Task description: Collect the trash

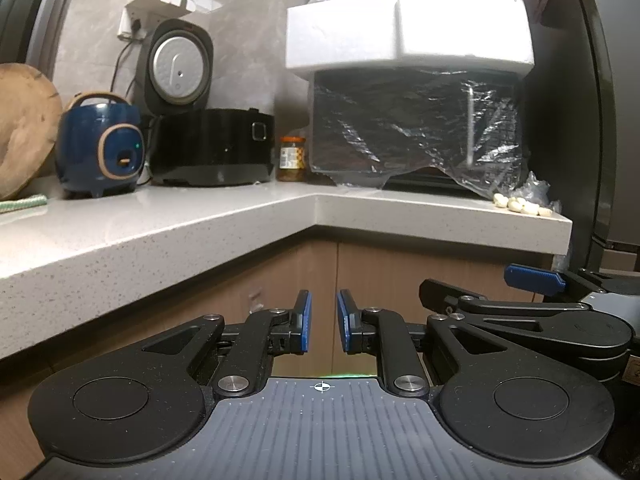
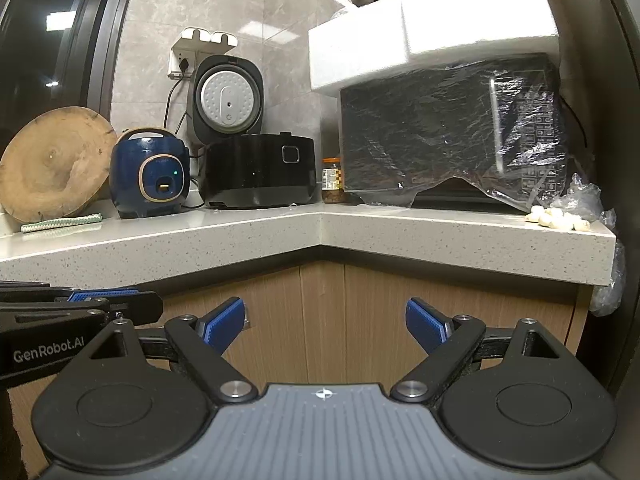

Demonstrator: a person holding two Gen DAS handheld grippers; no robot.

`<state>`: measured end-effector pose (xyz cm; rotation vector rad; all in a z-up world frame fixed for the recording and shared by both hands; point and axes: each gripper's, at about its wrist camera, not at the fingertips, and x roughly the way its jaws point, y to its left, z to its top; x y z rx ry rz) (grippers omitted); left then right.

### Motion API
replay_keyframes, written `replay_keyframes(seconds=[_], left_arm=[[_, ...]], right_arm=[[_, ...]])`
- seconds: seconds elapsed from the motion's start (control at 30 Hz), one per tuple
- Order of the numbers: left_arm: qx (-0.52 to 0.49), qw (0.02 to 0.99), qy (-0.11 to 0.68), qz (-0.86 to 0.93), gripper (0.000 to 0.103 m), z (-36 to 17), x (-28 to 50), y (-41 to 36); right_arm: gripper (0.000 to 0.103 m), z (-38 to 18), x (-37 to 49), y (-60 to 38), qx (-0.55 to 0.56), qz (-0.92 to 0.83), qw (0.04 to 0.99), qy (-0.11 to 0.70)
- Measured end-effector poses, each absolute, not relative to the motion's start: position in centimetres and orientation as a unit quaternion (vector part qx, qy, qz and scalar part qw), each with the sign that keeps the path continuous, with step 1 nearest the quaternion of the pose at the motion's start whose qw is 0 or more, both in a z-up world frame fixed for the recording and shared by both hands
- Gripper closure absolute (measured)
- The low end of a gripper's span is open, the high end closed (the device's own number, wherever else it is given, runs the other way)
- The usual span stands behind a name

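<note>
Both grippers hang below the edge of a grey speckled L-shaped counter (image 1: 168,232), in front of wooden cabinet doors. My left gripper (image 1: 324,322) has its blue pads nearly together with a narrow gap and holds nothing. My right gripper (image 2: 325,322) is wide open and empty; it also shows at the right of the left wrist view (image 1: 534,280). A crumpled clear plastic bag (image 2: 582,198) lies at the counter's right end beside several small white pieces (image 2: 558,218). A clear bag (image 2: 610,280) hangs off that end.
On the counter stand a round wooden board (image 2: 54,164), a blue rice cooker (image 2: 150,174), a black cooker with its lid up (image 2: 258,174), a jar (image 2: 332,180), and a plastic-wrapped black oven (image 2: 452,132) topped with white foam blocks (image 2: 432,28). A striped cloth (image 2: 62,222) lies at left.
</note>
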<state>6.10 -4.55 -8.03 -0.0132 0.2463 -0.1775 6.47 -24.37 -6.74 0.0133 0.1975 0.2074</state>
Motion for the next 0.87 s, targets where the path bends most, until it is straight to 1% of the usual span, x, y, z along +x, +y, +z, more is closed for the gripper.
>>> replay_keyframes(seconds=[0.47, 0.87], left_arm=[[-0.005, 0.989, 0.122, -0.084, 0.085, -7.9, 5.7, -4.4], [-0.021, 0.987, 0.143, -0.067, 0.085, -8.0, 7.3, -3.6]], right_arm=[[0.013, -6.6, 6.0, -24.2, 0.007, 0.103, 0.990, 0.094], [0.012, -6.4, 6.6, -24.1, 0.006, 0.107, 0.990, 0.096]])
